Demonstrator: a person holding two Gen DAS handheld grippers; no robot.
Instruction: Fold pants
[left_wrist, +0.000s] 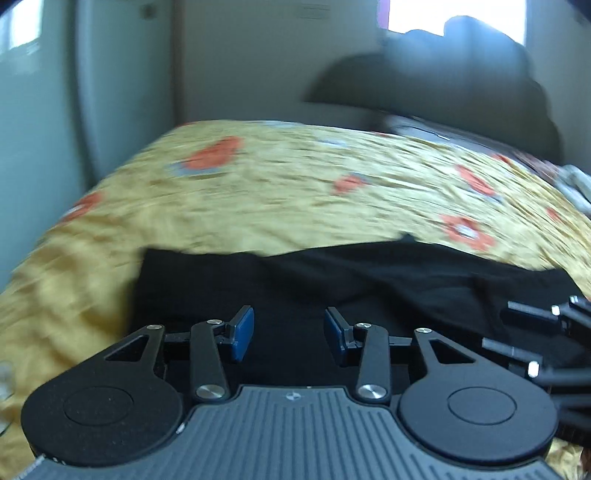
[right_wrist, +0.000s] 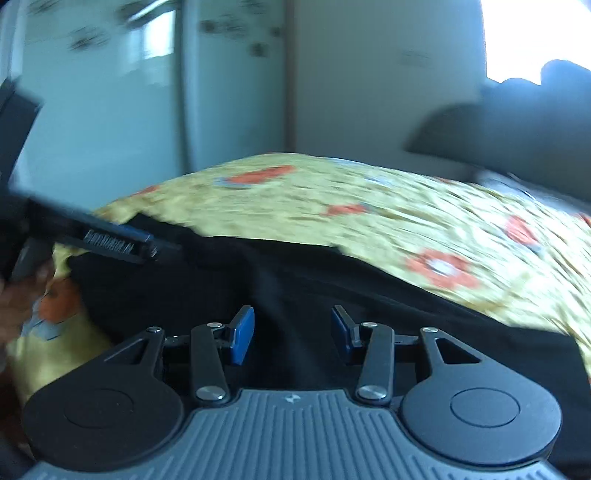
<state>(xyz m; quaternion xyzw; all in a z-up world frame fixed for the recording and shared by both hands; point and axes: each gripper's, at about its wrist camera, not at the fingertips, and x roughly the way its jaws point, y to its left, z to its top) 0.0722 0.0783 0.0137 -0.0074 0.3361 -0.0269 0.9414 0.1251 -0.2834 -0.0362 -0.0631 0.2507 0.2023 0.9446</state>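
The black pants lie spread on a yellow floral bedspread, near the front edge of the bed. My left gripper is open and empty, just above the pants, with its blue pads apart. My right gripper is also open and empty over the same pants. The right gripper's body shows at the right edge of the left wrist view. The left gripper shows at the left of the right wrist view. Both views are motion-blurred.
The bedspread covers the bed. A dark heap sits at the bed's far right under a bright window. Pale wardrobe doors and a wall stand behind. A hand shows at the left edge.
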